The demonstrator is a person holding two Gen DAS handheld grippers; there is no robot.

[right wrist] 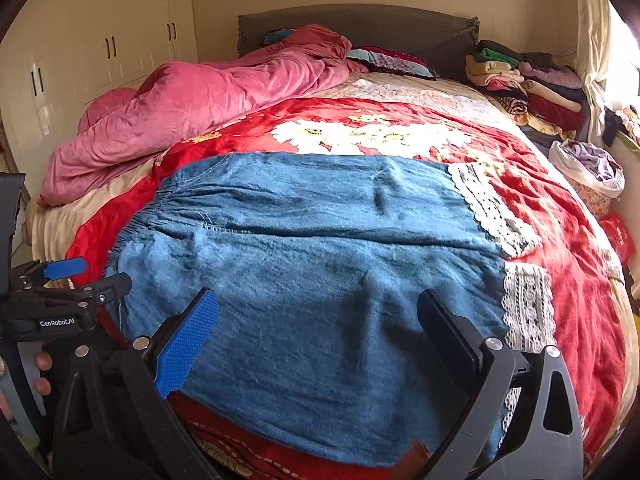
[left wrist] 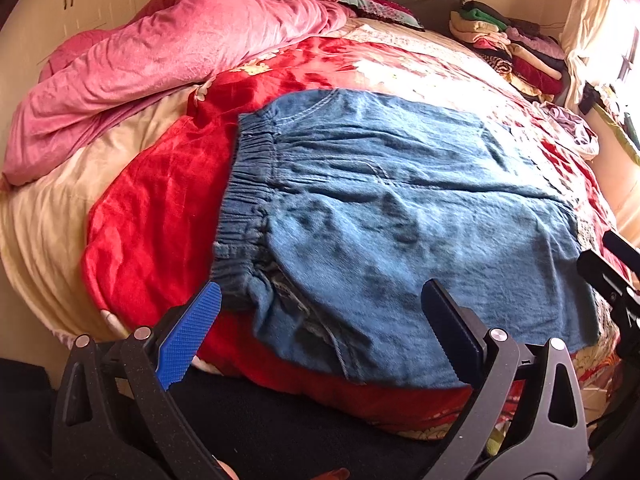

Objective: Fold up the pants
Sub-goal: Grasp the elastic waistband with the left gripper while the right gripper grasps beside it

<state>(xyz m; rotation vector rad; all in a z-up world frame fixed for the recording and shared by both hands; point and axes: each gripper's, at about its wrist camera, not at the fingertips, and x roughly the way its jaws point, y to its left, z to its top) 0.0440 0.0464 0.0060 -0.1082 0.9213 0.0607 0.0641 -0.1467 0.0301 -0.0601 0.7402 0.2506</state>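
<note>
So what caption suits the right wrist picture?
Open right claw over blue pants spread on a red blanket.

Pants on the bed

We see the pants lying on the blanket, quilt behind to the left, clothes pile behind right.

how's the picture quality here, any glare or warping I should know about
Left wrist view: window glare blows out the upper right corner, and the fisheye bulges the bed so the blue pants look domed. Right wrist view: the same glare along the right edge, softer; pants are sharp, and the open right gripper casts a faint shadow on them.
</note>
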